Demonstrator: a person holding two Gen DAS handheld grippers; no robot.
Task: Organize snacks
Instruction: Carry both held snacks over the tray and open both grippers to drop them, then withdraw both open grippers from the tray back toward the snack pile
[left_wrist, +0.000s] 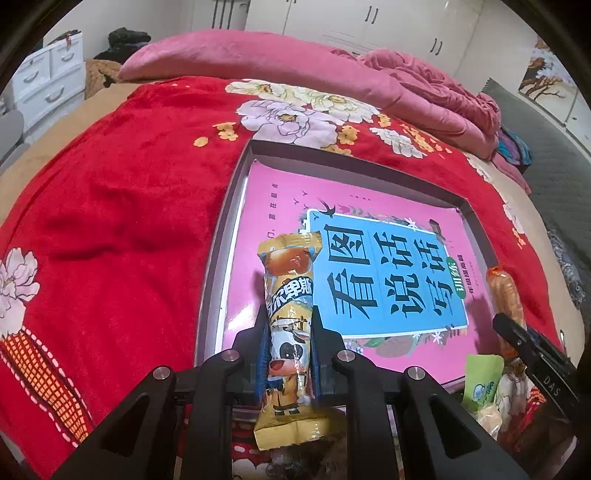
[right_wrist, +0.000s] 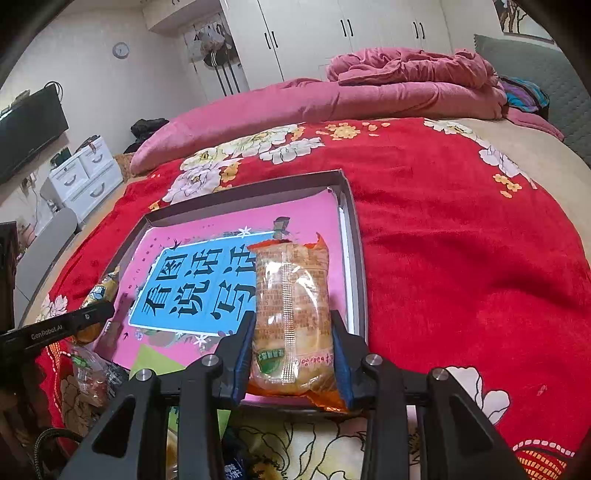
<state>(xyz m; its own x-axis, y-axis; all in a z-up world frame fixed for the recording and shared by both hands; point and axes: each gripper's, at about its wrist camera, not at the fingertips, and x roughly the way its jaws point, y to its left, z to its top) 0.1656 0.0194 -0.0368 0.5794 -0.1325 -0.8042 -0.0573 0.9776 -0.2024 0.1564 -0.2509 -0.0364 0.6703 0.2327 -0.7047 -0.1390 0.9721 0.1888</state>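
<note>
My left gripper (left_wrist: 289, 334) is shut on a yellow snack packet with a cartoon cow (left_wrist: 287, 295), held over the near left part of a shallow grey box (left_wrist: 226, 221) that holds a pink book (left_wrist: 280, 184). My right gripper (right_wrist: 293, 325) is shut on a clear orange bread packet (right_wrist: 291, 295), held over the near right part of the same box (right_wrist: 356, 240). The right gripper with its packet also shows at the right edge of the left wrist view (left_wrist: 504, 291). The left gripper shows at the left of the right wrist view (right_wrist: 74, 325).
The box lies on a red flowered blanket (left_wrist: 129, 206) on a bed. Loose snack packets (left_wrist: 484, 391) lie near the box's front edge, also in the right wrist view (right_wrist: 88, 373). A pink quilt (right_wrist: 369, 96) is heaped at the back. White drawers (right_wrist: 85, 173) stand left.
</note>
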